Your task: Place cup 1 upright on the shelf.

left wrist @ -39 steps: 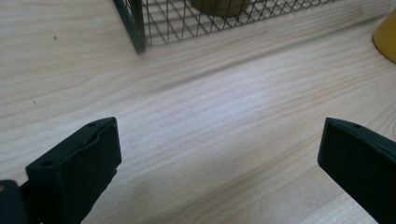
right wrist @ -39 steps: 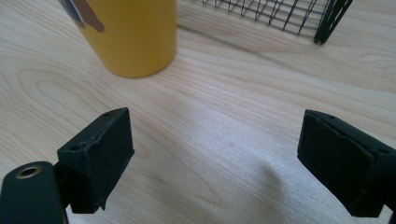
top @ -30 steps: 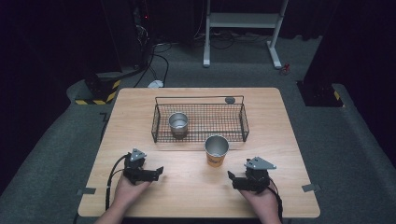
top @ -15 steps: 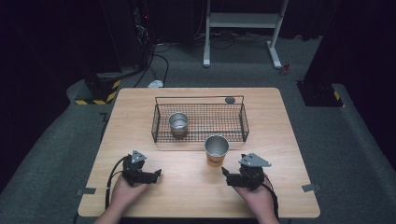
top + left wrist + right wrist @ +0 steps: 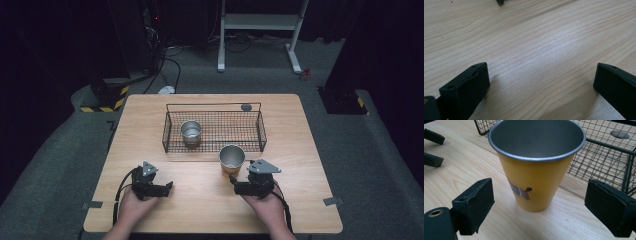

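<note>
Overhead, a wooden table [image 5: 150, 120] is carrying a black wire basket [image 5: 214, 131] with a small steel cup [image 5: 190, 132] standing in its left half. A yellow cup [image 5: 232, 159] is standing just outside the basket's near rim. The right gripper [image 5: 233, 182] is sitting just in front of that cup, pointing at it; the left gripper [image 5: 170, 187] is resting well apart, to the left. A small grey disc [image 5: 246, 107], possibly a lid, is lying beyond the basket.

Left gripper view: jaws are spreading wide over bare wood grain [image 5: 536, 50], nothing between them.

Right gripper view: jaws are standing wide apart, flanking the yellow cup [image 5: 536, 177] without touching it. The cup is upright, steel-lined, with a small printed figure on its side; the basket [image 5: 604, 160] is sitting right behind it.
</note>
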`<action>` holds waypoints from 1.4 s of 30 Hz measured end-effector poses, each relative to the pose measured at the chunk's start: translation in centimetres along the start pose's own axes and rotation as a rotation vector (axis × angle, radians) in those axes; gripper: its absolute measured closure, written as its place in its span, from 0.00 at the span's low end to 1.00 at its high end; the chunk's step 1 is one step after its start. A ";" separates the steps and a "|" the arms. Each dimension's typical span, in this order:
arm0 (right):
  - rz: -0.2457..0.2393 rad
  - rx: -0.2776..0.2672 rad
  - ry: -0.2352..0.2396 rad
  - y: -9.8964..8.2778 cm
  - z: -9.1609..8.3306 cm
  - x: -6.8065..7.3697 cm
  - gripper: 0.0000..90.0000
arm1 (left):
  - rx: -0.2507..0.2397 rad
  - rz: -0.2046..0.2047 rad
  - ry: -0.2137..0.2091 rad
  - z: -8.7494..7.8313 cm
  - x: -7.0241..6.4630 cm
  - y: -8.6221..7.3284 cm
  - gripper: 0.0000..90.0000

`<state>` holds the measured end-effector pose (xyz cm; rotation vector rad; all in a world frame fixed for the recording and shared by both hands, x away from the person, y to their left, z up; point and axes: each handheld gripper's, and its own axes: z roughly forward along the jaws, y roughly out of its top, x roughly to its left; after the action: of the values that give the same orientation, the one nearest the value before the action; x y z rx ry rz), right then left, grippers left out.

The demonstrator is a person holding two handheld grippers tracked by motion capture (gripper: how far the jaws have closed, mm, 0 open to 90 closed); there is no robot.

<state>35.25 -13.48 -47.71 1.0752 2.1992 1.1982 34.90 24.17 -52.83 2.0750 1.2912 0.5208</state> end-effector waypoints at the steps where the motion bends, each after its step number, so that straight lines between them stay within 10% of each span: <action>1: -0.008 -0.002 0.000 0.1 0.2 0.0 0.09 | 0.000 0.000 0.000 0.0 0.0 0.0 0.01; 42: 0.000 -0.017 0.005 2.1 3.6 0.3 0.16 | -0.017 -0.026 0.028 -0.2 0.7 -0.5 0.01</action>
<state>38.32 -10.70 -47.92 1.0665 2.1887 1.2187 34.77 25.07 -53.00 2.0404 1.3235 0.5488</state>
